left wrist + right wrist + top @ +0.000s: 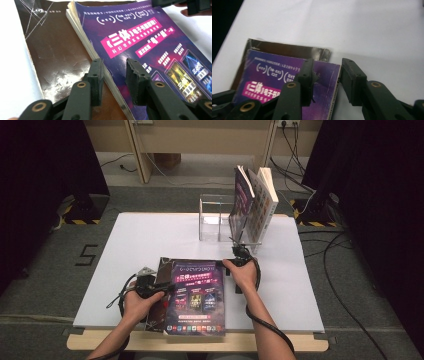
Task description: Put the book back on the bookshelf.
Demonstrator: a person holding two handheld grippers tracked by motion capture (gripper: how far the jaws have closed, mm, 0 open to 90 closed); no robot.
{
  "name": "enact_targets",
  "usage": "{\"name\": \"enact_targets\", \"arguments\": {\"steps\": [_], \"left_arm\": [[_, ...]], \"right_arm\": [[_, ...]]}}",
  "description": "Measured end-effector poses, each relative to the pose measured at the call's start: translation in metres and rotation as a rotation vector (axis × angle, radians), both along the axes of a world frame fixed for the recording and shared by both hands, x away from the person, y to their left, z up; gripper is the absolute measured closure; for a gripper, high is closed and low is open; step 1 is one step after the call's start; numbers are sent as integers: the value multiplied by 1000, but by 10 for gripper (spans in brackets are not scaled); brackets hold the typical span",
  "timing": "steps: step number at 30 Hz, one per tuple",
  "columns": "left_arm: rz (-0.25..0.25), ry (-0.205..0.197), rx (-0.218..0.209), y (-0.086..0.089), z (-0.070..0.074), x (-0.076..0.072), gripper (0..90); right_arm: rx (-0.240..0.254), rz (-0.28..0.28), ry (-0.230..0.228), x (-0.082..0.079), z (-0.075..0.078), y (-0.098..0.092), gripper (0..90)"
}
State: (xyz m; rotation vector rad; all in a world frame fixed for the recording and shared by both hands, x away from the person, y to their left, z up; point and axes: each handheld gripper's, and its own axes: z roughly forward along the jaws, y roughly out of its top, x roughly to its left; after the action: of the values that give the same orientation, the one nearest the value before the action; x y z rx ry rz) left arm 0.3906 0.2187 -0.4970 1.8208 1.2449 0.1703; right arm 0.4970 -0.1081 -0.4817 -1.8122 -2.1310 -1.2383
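Both claws [161, 288] [231, 265] straddle purple book's [197, 295] edges, not clamped.

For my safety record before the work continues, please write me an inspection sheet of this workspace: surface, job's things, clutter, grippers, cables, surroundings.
Surface: white board on a wooden table, bare apart from the items below.
Job's things: purple book lying on a brown book at the near edge.
Clutter: clear rack at the far edge, with two books leaning in it.
Grippers: left gripper straddles the purple book's left edge; right gripper straddles its far right corner; both jaws apart, pads not pressing.
Cables: one trails from each gripper; black cables on the floor at right.
Surroundings: grey carpet, dark curtains at both sides, wooden frame behind.
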Motion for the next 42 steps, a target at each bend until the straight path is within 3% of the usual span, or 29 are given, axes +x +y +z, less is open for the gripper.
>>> {"name": "enact_targets", "arguments": {"steps": [4,5,11,12,16,20,28,35,42], "left_arm": [[7,-7,16,-2,1,-1,673],[8,-7,12,-2,0,-2,673],[14,-2,-2,0,0,-2,677],[12,0,-4,0,0,-2,678],[17,-7,-3,1,-1,-3,678],[18,-9,-9,3,-1,-3,679],[14,-13,-1,4,-1,-4,677],[22,-27,-11,7,0,-6,608],[42,-85,-42,17,10,-10,495]], "right_arm": [[152,-40,45,-6,3,-11,661],[166,-38,46,-7,3,-11,660],[172,17,90,-12,-2,-9,659],[152,34,91,-13,-3,-7,664],[167,44,101,-12,0,-9,742],[172,78,86,-12,11,-7,790],[125,138,60,-11,24,-2,796],[157,95,68,-17,31,1,824],[165,82,2,-25,46,5,832]]}}
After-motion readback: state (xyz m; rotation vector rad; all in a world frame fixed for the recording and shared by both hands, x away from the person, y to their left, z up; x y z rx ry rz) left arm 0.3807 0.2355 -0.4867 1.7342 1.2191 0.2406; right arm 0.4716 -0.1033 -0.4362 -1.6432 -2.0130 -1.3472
